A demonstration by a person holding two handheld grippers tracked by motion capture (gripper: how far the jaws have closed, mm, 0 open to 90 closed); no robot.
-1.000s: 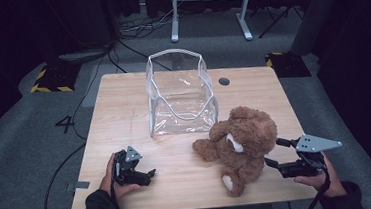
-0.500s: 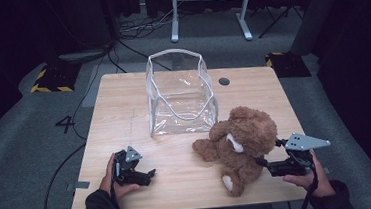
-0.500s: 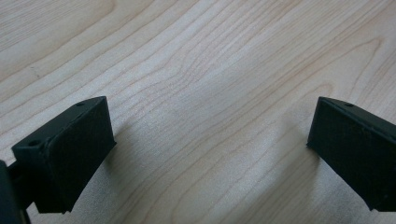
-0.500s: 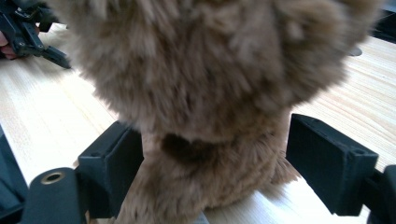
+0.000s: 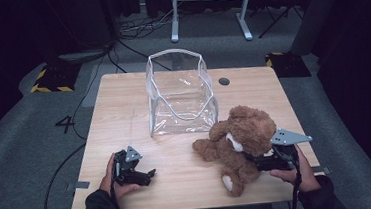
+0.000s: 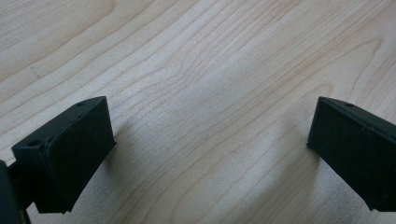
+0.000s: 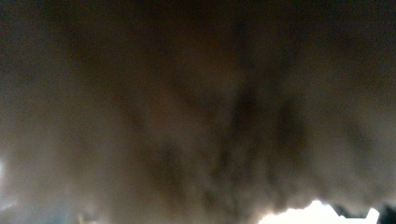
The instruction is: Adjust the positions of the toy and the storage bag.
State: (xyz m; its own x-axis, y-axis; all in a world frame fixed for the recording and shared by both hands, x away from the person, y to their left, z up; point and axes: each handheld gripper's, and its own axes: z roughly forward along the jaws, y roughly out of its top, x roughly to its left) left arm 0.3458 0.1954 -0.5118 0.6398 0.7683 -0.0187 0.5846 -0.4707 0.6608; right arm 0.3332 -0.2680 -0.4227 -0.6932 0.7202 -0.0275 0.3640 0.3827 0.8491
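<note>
A brown teddy bear lies on the front right part of the wooden table, just in front of a clear plastic bag that stands open. My right gripper is pushed against the bear's right side. Its jaws have just been opening, and their tips are sunk in the fur. Blurred brown fur of the bear is right up against the right gripper view. At the front left, my left gripper rests low over bare wood. In its own view the left gripper stands open with nothing between the jaws.
A dark cable hole sits in the table behind the bag. Beyond the table on the grey floor are cables, yellow-black striped pads and a white frame's legs. The table's front edge runs close under both hands.
My right gripper has moved left along the table until it reached the bear's side. The left gripper, the bear and the bag have stayed where they were.
</note>
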